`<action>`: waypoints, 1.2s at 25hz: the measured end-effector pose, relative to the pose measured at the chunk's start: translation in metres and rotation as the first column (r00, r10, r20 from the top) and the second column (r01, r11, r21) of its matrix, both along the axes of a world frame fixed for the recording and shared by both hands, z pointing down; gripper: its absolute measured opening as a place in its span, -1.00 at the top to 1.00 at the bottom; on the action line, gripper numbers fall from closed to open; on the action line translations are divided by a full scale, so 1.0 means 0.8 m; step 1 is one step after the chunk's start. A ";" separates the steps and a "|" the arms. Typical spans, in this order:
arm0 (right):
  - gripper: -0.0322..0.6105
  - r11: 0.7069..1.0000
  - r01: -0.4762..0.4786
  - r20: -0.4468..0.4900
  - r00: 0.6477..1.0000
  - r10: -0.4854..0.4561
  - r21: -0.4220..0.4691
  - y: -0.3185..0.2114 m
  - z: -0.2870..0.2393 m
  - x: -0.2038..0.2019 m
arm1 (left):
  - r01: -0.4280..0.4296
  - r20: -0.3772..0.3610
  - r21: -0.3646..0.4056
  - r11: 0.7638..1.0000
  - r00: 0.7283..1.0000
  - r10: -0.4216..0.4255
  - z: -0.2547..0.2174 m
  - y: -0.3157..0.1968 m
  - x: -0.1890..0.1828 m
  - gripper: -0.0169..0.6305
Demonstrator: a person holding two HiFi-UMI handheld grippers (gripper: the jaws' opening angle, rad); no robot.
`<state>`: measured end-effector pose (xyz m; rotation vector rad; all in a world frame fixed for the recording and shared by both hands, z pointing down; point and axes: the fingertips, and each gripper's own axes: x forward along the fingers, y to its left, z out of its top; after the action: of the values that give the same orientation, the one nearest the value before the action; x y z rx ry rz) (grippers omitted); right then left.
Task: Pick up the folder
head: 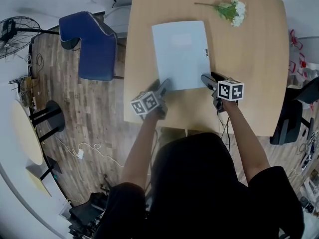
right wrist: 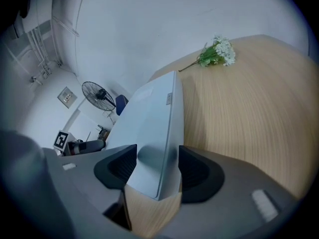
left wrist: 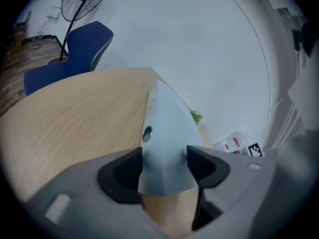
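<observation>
A pale blue-grey folder (head: 180,54) lies flat on the wooden table (head: 249,59). My left gripper (head: 162,86) is at its near left corner and my right gripper (head: 208,79) at its near right corner. In the left gripper view the folder (left wrist: 167,133) runs away from me, its corner lying between the wide-spread jaws of the left gripper (left wrist: 164,168). In the right gripper view the other corner of the folder (right wrist: 154,118) sits the same way inside the right gripper (right wrist: 157,171). Both grippers are open and neither clamps the folder.
A sprig of white flowers (head: 232,11) lies at the table's far right. A blue chair (head: 89,44) stands off the left edge, with a floor fan (head: 12,34) beyond it. A dark chair (head: 291,118) stands at the right edge.
</observation>
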<state>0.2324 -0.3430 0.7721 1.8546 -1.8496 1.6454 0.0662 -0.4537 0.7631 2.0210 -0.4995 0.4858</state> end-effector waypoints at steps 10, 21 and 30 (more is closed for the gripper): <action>-0.02 1.000 -0.004 0.068 0.998 0.002 0.019 -0.008 0.013 -0.005 | -0.064 0.003 -0.078 0.995 0.998 0.064 0.018 0.001 0.001 0.07; 0.00 0.993 0.119 -0.080 0.990 -0.119 -0.004 0.003 -0.005 -0.039 | -0.075 0.054 0.162 0.984 0.996 0.067 -0.016 0.011 -0.019 0.09; 0.00 0.994 0.094 -0.049 0.995 -0.091 0.051 0.020 -0.025 -0.070 | -0.063 0.042 0.217 0.974 0.998 0.055 -0.048 0.022 -0.049 0.10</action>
<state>0.1764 -0.3273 0.7520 1.7815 -1.9465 1.5251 0.0268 -0.4358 0.7247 2.2465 -0.5349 0.5226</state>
